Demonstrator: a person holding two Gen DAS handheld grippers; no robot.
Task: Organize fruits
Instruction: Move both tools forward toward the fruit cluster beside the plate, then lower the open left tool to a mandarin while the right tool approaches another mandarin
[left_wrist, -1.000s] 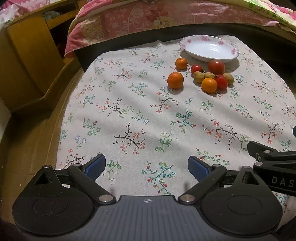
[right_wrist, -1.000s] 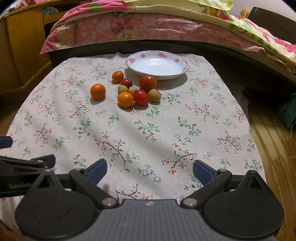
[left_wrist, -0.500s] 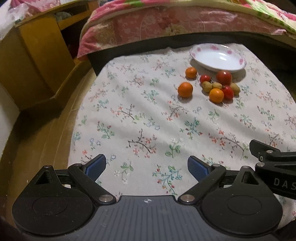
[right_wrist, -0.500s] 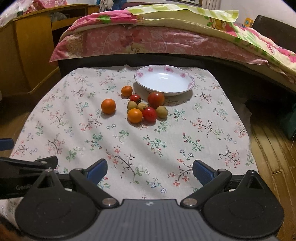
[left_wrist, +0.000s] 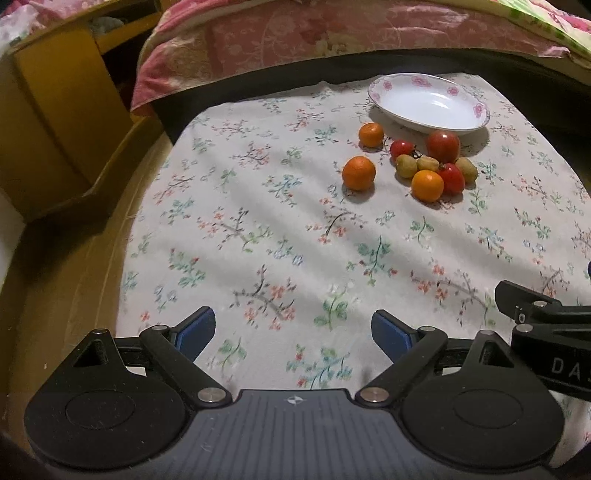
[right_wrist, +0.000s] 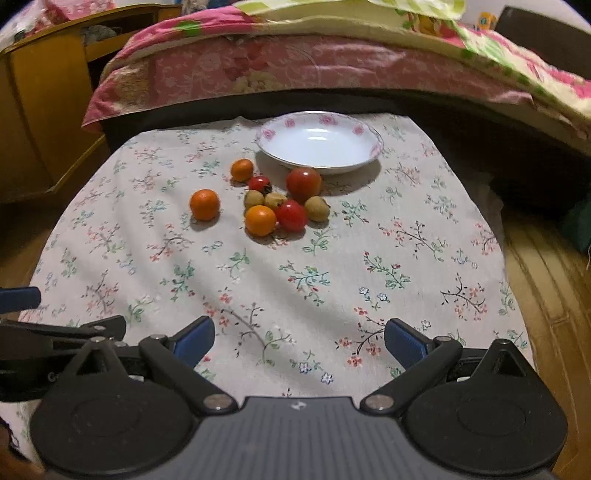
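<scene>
A white plate with pink flowers (left_wrist: 384, 88) (right_wrist: 373, 146) stands empty at the far side of the floral cloth. In front of it lies a cluster of fruit: three oranges (left_wrist: 358, 172) (right_wrist: 204, 204), three red tomatoes (left_wrist: 443, 146) (right_wrist: 303, 181) and three small yellow-brown fruits (left_wrist: 406, 166) (right_wrist: 317, 208). My left gripper (left_wrist: 293, 330) is open and empty, low over the near part of the cloth. My right gripper (right_wrist: 299, 338) is open and empty, also near the front edge. Both are far from the fruit.
A bed with a pink quilt (right_wrist: 258, 66) runs behind the table. A yellow wooden cabinet (left_wrist: 55, 122) stands at the left. Wooden floor (right_wrist: 546, 280) shows to the right of the table. The right gripper's side (left_wrist: 546, 332) shows at the left view's right edge.
Both grippers have moved forward toward the fruit and plate, which look larger now. Both stay open and empty. No fruit has moved.
</scene>
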